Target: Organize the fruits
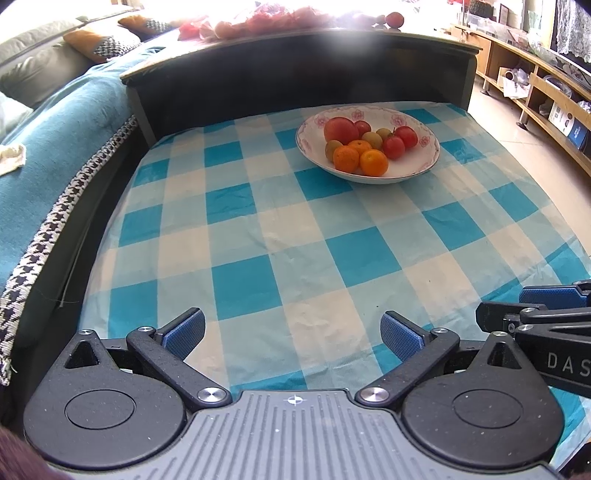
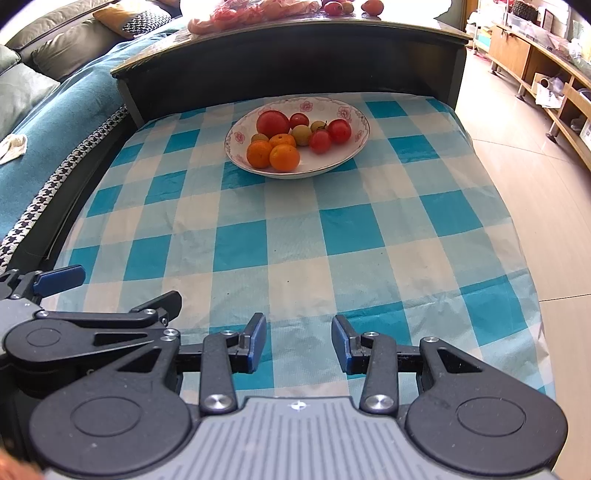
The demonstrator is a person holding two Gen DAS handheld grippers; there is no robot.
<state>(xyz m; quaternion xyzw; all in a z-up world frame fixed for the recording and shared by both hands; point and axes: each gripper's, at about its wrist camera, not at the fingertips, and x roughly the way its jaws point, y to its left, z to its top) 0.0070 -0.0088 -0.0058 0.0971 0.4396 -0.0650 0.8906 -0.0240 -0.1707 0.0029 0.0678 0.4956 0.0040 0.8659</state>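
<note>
A white bowl with a pink flower rim (image 1: 371, 178) (image 2: 325, 167) stands at the far side of the blue-and-white checked tablecloth (image 1: 280, 229) (image 2: 295, 236). In it lie red tomatoes (image 1: 339, 129) (image 2: 272, 123), oranges (image 1: 373, 162) (image 2: 284, 158) and small greenish fruits (image 1: 372, 140) (image 2: 301, 134). My left gripper (image 1: 293, 330) is open wide and empty above the near cloth, far short of the bowl. My right gripper (image 2: 299, 341) is also open, with a narrower gap and only cloth between its pads. Each gripper shows at the edge of the other's view: right fingers (image 1: 546, 295), left fingers (image 2: 59, 278).
A dark raised table (image 1: 295, 70) (image 2: 288, 55) stands behind the cloth, with more red fruit (image 1: 258, 22) on top. A sofa with a teal blanket (image 1: 55, 129) runs along the left. On the right are tiled floor (image 2: 535, 184) and a wooden cabinet (image 1: 535, 85).
</note>
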